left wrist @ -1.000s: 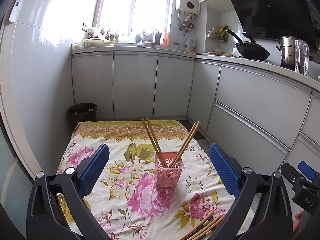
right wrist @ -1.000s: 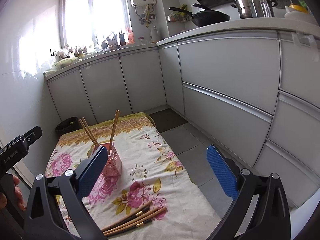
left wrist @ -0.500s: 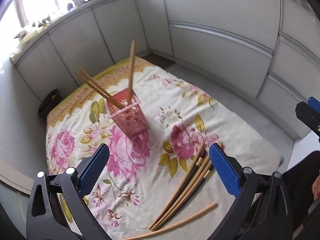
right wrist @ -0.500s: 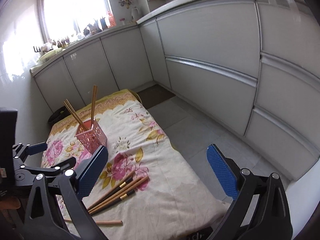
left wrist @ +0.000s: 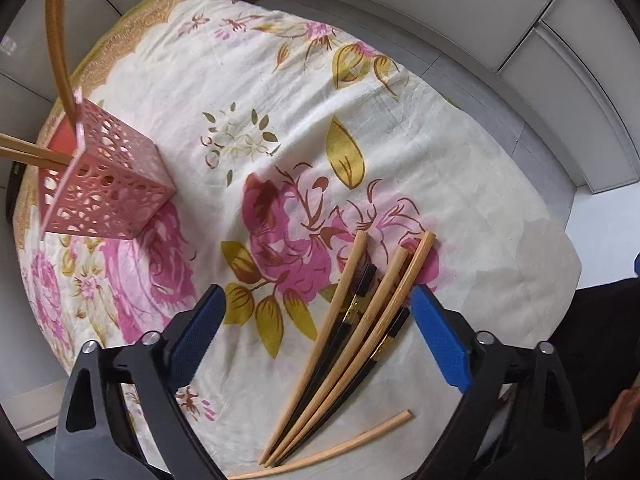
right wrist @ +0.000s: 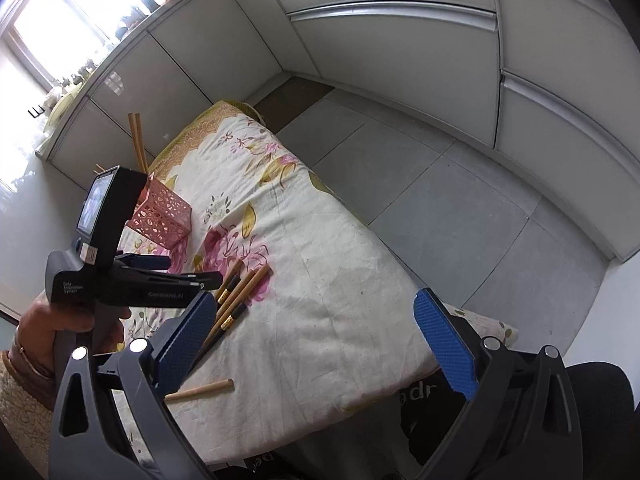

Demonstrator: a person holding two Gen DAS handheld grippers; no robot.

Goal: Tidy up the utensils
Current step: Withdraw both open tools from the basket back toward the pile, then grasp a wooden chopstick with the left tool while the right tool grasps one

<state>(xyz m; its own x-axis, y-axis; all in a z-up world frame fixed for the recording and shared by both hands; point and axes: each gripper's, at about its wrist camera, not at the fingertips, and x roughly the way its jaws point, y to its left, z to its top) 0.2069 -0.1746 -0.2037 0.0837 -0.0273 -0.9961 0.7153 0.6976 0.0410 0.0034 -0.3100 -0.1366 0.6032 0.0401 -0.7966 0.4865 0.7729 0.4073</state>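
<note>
A pink perforated holder stands on the floral tablecloth with several wooden chopsticks leaning in it. A bundle of wooden and black chopsticks lies on the cloth, and one wooden chopstick lies apart nearer me. My left gripper is open and empty, hovering just above the bundle. My right gripper is open and empty over the cloth's near right part. The right wrist view shows the holder, the bundle, the single chopstick and the left gripper's body.
The table's edge runs along the right, with grey tiled floor and white cabinets beyond. A countertop with window-side items is at far left.
My left gripper has tilted down and moved close over the chopstick bundle. My right gripper has tilted down toward the table's right side. Both stay open.
</note>
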